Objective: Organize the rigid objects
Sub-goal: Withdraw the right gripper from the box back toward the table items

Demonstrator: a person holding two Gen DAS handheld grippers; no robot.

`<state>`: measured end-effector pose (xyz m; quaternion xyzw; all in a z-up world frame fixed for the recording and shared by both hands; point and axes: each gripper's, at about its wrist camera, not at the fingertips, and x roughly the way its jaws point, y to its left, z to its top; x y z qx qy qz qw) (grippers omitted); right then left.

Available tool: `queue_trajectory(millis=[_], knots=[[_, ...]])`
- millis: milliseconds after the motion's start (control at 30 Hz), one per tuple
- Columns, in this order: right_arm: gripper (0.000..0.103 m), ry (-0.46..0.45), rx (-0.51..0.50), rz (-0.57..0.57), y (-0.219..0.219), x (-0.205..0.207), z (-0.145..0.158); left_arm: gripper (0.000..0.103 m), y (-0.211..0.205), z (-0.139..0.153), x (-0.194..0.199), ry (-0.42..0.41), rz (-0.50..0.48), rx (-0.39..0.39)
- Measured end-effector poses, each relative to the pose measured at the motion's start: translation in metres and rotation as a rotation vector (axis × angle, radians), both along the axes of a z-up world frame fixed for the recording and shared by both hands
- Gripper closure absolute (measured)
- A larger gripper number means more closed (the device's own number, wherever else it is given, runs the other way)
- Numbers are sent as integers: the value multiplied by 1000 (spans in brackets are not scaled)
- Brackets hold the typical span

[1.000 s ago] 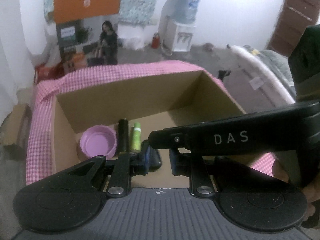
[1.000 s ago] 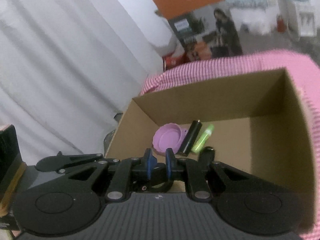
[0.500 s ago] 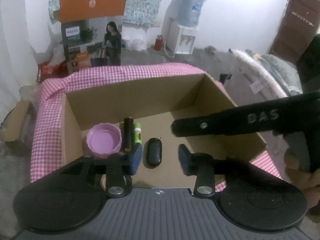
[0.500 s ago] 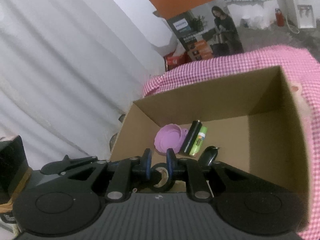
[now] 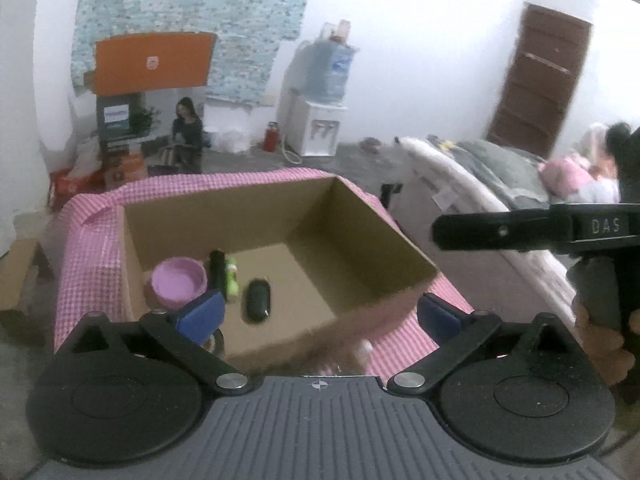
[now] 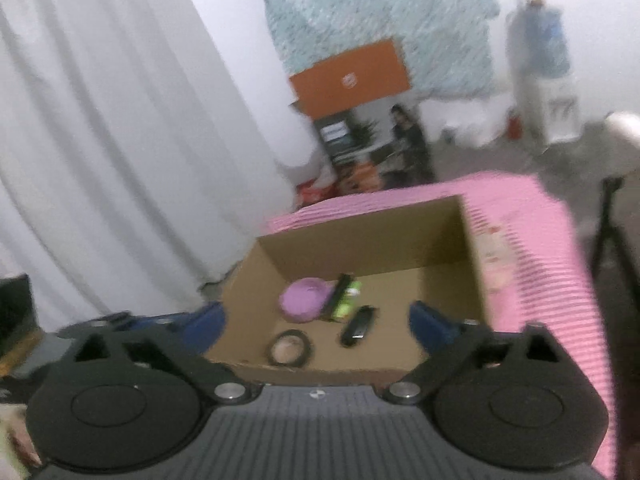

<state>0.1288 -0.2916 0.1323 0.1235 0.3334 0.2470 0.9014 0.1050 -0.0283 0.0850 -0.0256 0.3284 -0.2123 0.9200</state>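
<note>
Left gripper [image 5: 318,314], nearest the lens, has its two blue pads [image 5: 200,314] spread wide apart, holding nothing; right gripper [image 6: 316,320] likewise stands wide apart and empty. Beyond them sits one cardboard box [image 6: 448,280] on one pink checked cloth [image 5: 86,248]. On the box floor lie five items: one tape roll [image 6: 290,348] at 6 o'clock; one black fob [image 6: 358,325] at centre; one green tube [image 6: 347,299] and one black cylinder [image 6: 340,290], side by side and touching, behind it; one purple bowl [image 6: 306,299] at 9 o'clock.
</note>
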Motion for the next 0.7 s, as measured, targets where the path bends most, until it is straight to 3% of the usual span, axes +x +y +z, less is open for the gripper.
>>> queue_trajectory(millis=[167, 333, 467, 567, 700], knots=[[0, -95, -192, -92, -2, -39, 5, 0, 2, -13, -25, -7, 8, 16], [0, -192, -395, -106, 9, -62, 4, 0, 16, -29, -37, 21, 47, -18], [0, -200, -432, -122, 13, -64, 11, 0, 31, -35, -43, 31, 78, -39], [0, -266, -445, -127, 14, -73, 19, 0, 43, -40, -46, 50, 94, -74], [0, -314, -425, -68, 12, -83, 29, 0, 51, -44, -50, 55, 89, -103]])
